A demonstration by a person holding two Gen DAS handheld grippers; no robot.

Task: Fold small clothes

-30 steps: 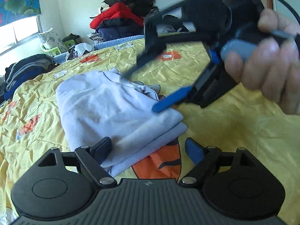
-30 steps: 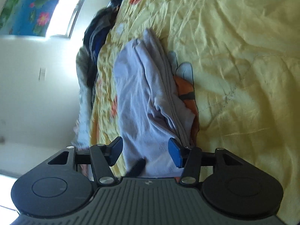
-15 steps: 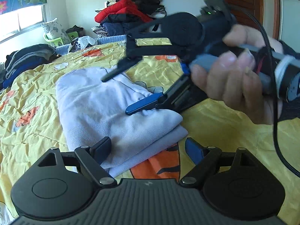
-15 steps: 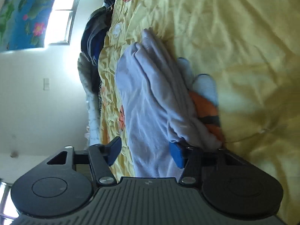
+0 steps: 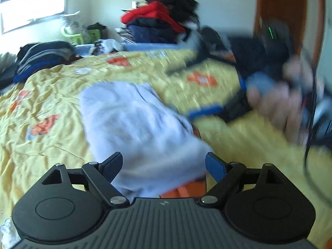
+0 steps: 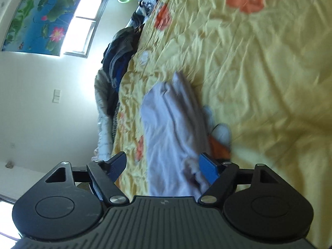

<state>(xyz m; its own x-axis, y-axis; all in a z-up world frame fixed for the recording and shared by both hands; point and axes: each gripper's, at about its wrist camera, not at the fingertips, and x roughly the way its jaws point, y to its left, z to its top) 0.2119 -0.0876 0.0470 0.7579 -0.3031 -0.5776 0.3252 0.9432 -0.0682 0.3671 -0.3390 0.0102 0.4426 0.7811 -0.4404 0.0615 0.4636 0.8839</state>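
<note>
A folded pale lilac garment point(image 5: 137, 128) lies on the yellow flowered bedspread point(image 5: 45, 95). My left gripper point(image 5: 164, 166) is open, its fingers on either side of the garment's near edge, just above it. The right gripper point(image 5: 197, 95) shows blurred in the left wrist view, held in a hand to the right of the garment, jaws wide apart. In the right wrist view the right gripper point(image 6: 161, 164) is open and rolled sideways, with the garment point(image 6: 170, 132) between and beyond its fingers.
A pile of red, navy and black clothes point(image 5: 161, 25) sits at the far side of the bed. Stacked dark clothes point(image 5: 41, 56) lie at the far left. A green basket point(image 5: 74, 35) stands by the window. A wooden door point(image 5: 280, 10) is at the right.
The right gripper has pulled away from the garment to the right and back. The left gripper has moved a little forward over the garment's near edge. Both views are motion-blurred now.
</note>
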